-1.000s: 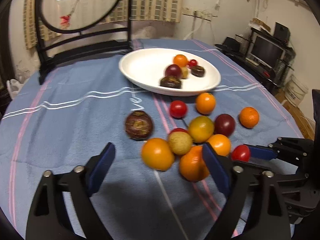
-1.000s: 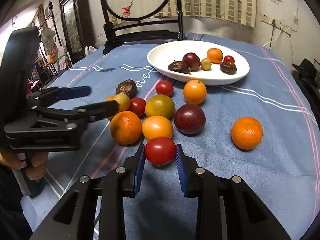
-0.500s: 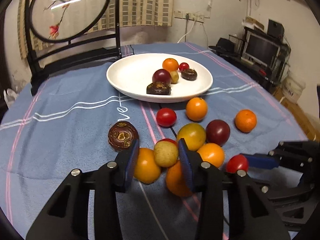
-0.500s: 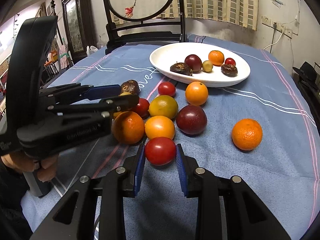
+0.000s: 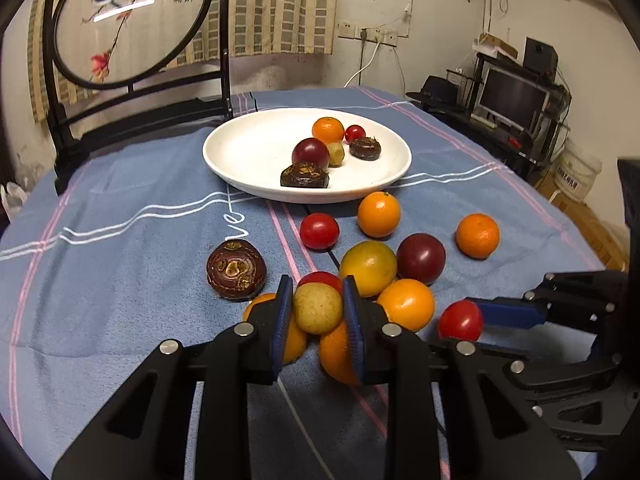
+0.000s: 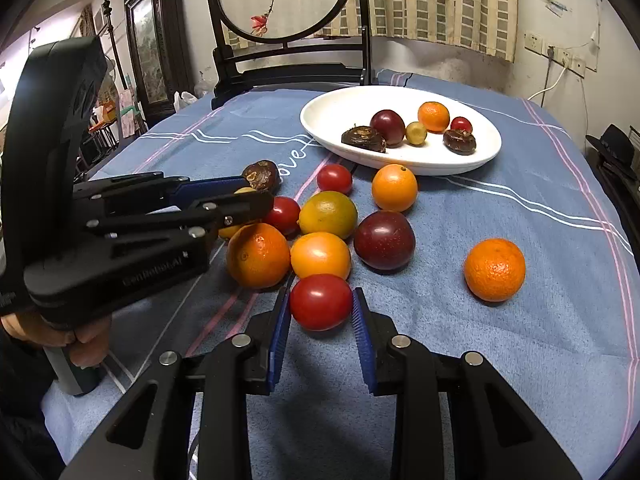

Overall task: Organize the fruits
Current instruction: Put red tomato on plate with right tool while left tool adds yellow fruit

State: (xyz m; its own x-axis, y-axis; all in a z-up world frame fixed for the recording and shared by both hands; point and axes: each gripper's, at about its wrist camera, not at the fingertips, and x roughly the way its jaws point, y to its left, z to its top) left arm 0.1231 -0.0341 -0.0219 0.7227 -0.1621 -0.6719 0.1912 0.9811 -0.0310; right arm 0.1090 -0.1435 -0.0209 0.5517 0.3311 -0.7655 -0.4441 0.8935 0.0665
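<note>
Grippers clamped: left gripper [image 5: 316, 309] on tan fruit [image 5: 317, 307], right gripper [image 6: 321, 305] on tomato [image 6: 321, 301].

both wrist cams sit low and close, angled down across the table [image 5: 120, 280] toward the plate [image 5: 240, 152]; both views share the fruit pile [image 6: 320, 240].
</note>
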